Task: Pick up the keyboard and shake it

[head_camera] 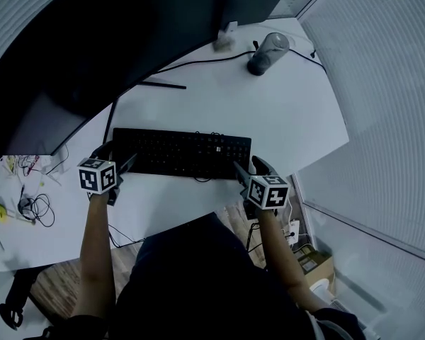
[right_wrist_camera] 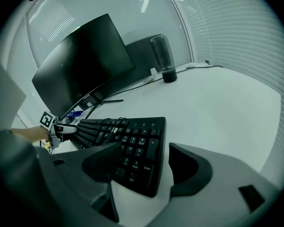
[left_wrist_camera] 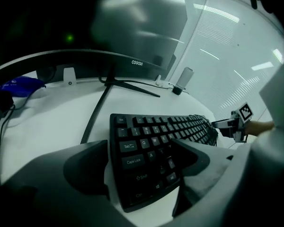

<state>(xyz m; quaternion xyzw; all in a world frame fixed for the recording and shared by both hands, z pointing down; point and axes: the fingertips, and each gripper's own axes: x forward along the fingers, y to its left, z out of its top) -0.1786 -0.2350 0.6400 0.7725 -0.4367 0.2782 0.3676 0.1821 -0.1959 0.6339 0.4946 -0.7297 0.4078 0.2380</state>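
White desk (head_camera: 283, 112), flat black keyboard (head_camera: 180, 153), ends inside wide-open left tongs (left_wrist_camera: 142, 148) and right tongs (right_wrist_camera: 146, 149).

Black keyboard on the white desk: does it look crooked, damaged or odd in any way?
Nothing stands out. The black rectangular keyboard lies flat on the white desk, with no key visibly missing or damaged.
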